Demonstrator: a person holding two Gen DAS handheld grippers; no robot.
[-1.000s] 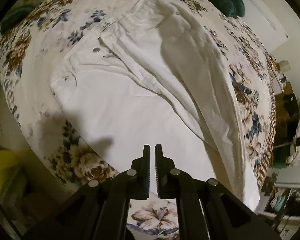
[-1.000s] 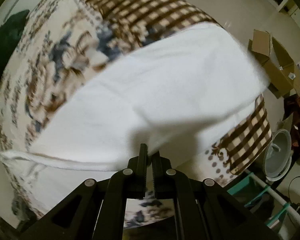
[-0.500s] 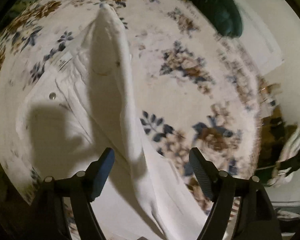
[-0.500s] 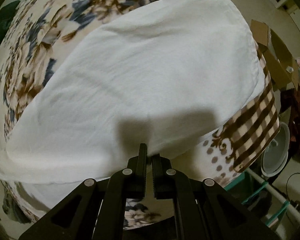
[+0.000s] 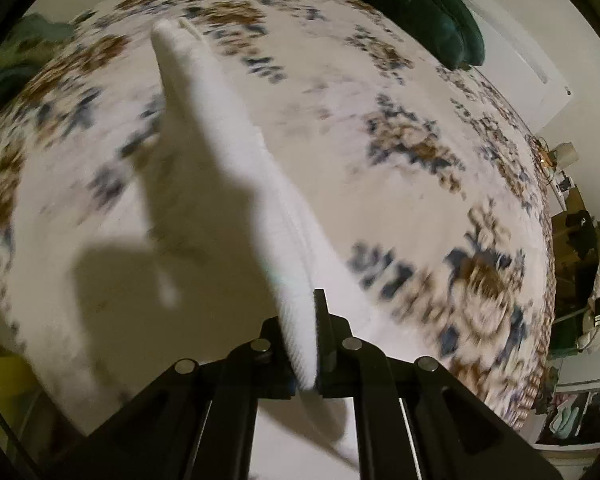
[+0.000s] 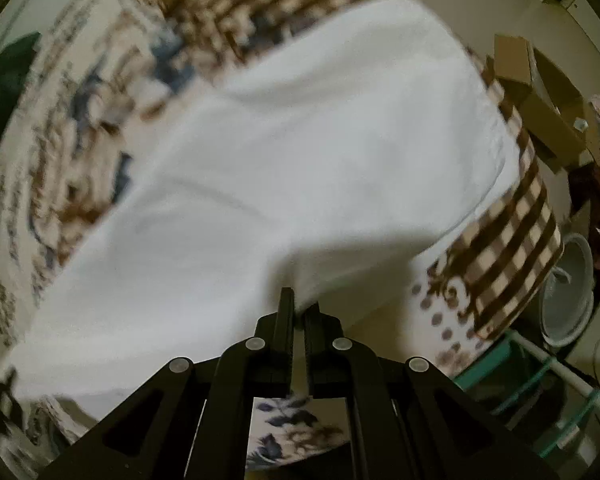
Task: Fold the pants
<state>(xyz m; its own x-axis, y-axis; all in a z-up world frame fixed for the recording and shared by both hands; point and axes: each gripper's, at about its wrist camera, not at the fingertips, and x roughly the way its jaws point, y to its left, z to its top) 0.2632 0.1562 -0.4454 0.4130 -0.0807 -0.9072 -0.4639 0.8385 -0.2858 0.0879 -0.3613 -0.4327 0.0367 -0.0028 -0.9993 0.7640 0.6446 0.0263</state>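
Between my left gripper (image 5: 306,340)'s fingers a thick white edge of the pants (image 5: 220,168) is clamped, the pads pressing on it from both sides. I can read no brand, label or writing in either view; both are blurred. Half a second back these jaws stood wide apart with the cloth loose between them, and a second back they were together with nothing in them; now they have closed on the fold. The button and waistband I could see a second ago are no longer in the left view. From the grip, the white cloth rises as a narrow ridge running away up the view, tapering to a rounded end far off on the bed (image 5: 380,112), with a broad shadow to its left. The floral cover spreads on both sides, and a dark green cushion (image 5: 420,8) sits at the far edge.

Nearest in the right view, my right gripper (image 6: 298,320) is clamped on the near edge of the pants (image 6: 300,152), as it was in both earlier frames. The cloth looks much the same as before: a wide, smooth white sheet spread across the bed, its far end lying over the brown checked border (image 6: 512,232). Beyond the bed lie a cardboard box (image 6: 540,76) and a white round appliance (image 6: 568,292) on the floor.
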